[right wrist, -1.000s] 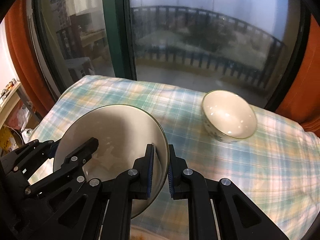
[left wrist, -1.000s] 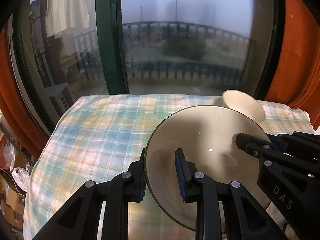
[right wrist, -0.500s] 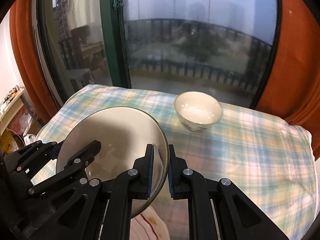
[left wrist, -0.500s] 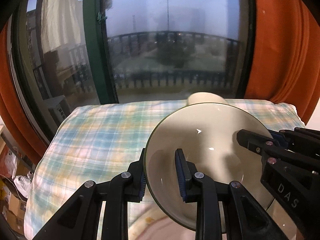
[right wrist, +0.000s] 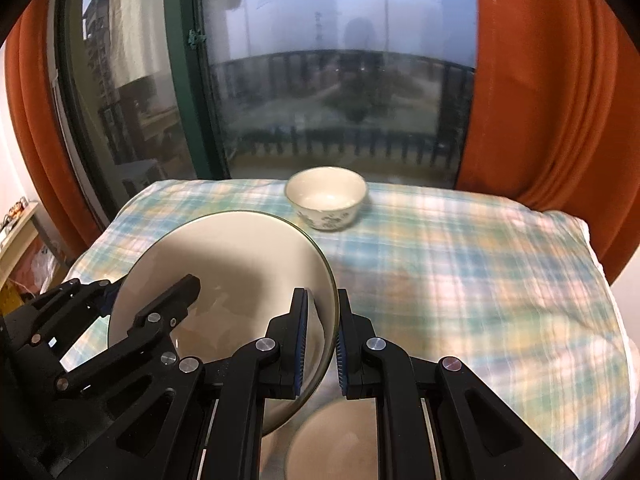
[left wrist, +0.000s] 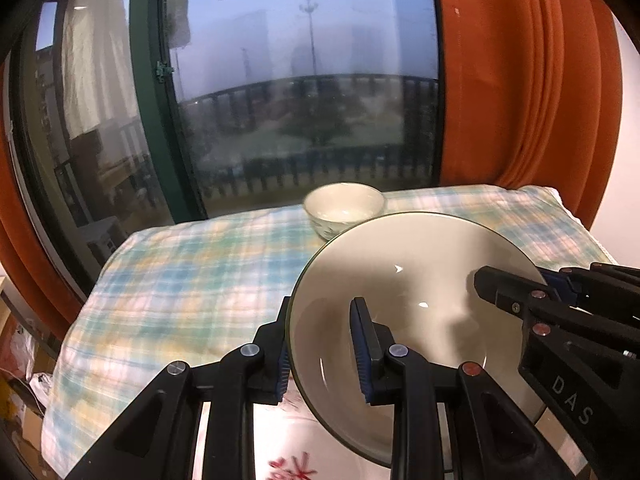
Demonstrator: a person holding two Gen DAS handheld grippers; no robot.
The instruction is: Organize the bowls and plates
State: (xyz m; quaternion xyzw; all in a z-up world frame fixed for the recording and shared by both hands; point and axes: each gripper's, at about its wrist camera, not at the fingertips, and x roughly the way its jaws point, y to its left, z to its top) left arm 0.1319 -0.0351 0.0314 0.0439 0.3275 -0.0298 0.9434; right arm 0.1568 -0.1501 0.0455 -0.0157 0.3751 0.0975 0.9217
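A large cream bowl [left wrist: 412, 280] with a thin green rim hangs tilted above the near end of the table. My left gripper [left wrist: 320, 320] is shut on its left rim, one finger inside and one outside. My right gripper [right wrist: 322, 300] is shut on the opposite rim; it shows in the left wrist view as the right gripper [left wrist: 516, 292] at the bowl's right side. The large bowl [right wrist: 240, 264] fills the lower left of the right wrist view, with the left gripper [right wrist: 148, 284] on its far side. A small cream bowl [right wrist: 326, 196] with a floral pattern stands upright at the table's far edge.
A plaid cloth [right wrist: 460, 280] covers the table. Below the held bowl lie a round pale dish [right wrist: 332, 448] and something white with red marks [left wrist: 296, 468], both blurred. A window with a green frame [left wrist: 160, 120] and orange curtains [left wrist: 520, 100] stand behind the table.
Both grippers have drawn back from the window and slightly up with the large bowl between them. The small bowl now looks farther away, and dishes have come into view underneath.
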